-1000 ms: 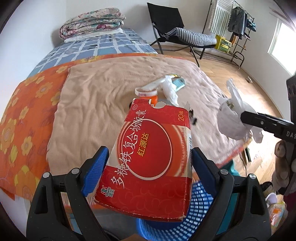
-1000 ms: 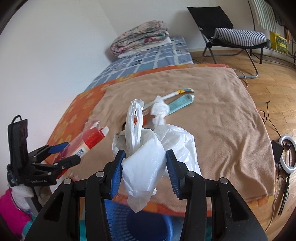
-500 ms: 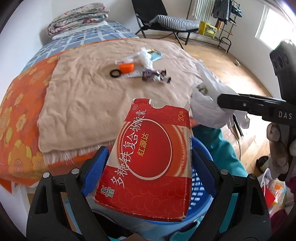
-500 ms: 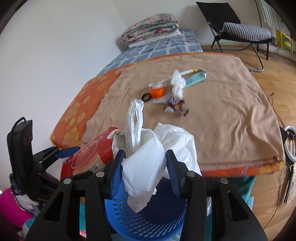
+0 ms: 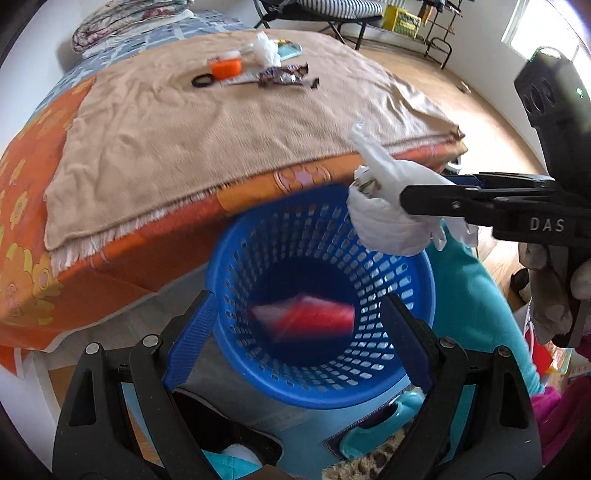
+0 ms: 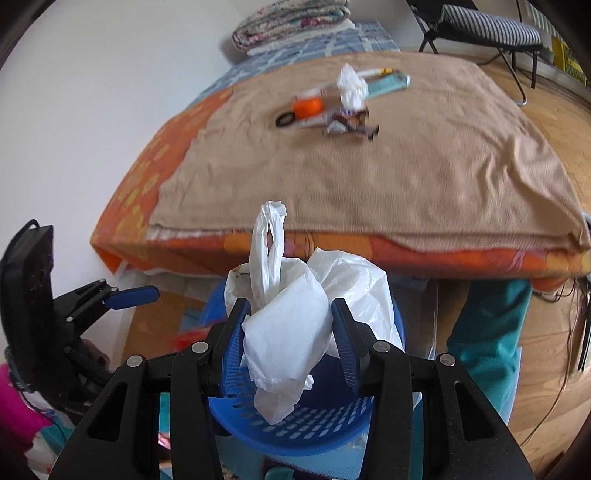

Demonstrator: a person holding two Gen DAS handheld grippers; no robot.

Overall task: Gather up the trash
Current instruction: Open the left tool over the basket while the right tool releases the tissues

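My left gripper (image 5: 295,332) is open and empty above a blue mesh basket (image 5: 402,373) at the foot of the bed. A red carton (image 5: 306,317), blurred, lies inside the basket. My right gripper (image 6: 290,338) is shut on a crumpled white plastic bag (image 6: 291,317) and holds it over the basket's rim (image 6: 295,432). The bag (image 5: 388,218) and right gripper also show at the right of the left wrist view. More trash lies on the tan blanket: an orange cap (image 5: 225,68), a black ring (image 5: 202,80), a candy wrapper (image 5: 284,75) and a white wad (image 5: 266,51).
The bed (image 5: 110,236) with a tan blanket and an orange flowered sheet fills the space behind the basket. Folded quilts (image 6: 291,22) lie at its far end. A black folding chair (image 6: 487,29) stands on the wood floor at the back right. Teal cloth (image 5: 476,295) is beside the basket.
My left gripper has opened and the red carton has dropped into the basket. Both grippers have tilted down over the basket; the right one still holds the bag.
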